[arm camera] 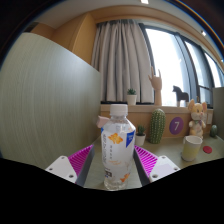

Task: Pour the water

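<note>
A clear plastic water bottle (117,146) with a white cap and a white and orange label stands upright between my fingers. The gripper (115,150) holds it at mid height, and the magenta pads (82,159) meet its sides left and right. Water fills it to near the neck. Its base shows just over the grey-green table (95,178); whether it rests there I cannot tell. No cup sits directly ahead of the bottle.
To the right, beyond the fingers, stand a green cactus (157,125), a purple disc (177,125), a plush toy (197,118) and a pale mug (191,148). Figurines line the windowsill (180,95). A large pale panel (45,100) rises on the left.
</note>
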A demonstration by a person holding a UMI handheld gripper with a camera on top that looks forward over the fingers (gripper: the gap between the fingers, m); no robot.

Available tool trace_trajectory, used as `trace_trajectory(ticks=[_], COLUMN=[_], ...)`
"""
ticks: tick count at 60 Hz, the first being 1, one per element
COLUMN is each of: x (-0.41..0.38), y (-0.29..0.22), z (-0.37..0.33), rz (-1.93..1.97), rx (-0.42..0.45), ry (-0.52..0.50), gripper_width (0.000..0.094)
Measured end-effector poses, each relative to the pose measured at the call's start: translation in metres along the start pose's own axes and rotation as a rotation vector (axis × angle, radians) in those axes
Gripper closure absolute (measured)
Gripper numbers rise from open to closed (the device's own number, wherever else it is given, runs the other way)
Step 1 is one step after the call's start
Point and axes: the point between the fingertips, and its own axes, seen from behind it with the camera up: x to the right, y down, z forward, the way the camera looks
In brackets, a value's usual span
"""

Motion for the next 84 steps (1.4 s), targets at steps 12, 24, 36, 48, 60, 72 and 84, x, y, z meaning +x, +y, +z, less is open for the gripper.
trace_trajectory(ticks=[12,24,36,48,60,72,84], x=[0.007,0.006,0.005,0.05,0.117,0.189,0.234], y=[-0.002,-0.003,-0.003,-0.017,-0.062,-0.103,-0.1], z=[0.021,0.023,0.021,0.029,0.038,0.035,0.047], rz=[-0.03,-0.037,-0.007,0.157,0.633,1.239,1.625], rx=[0.007,0.025,0.04,0.025,0.145,0.356,0.433], ry=[0.026,0.009,-0.019,0.015,0.001,-0.063,-0.076], gripper_width=[0.0343,0.0528,0.0581,0.058,0.058,0.058,0.0582])
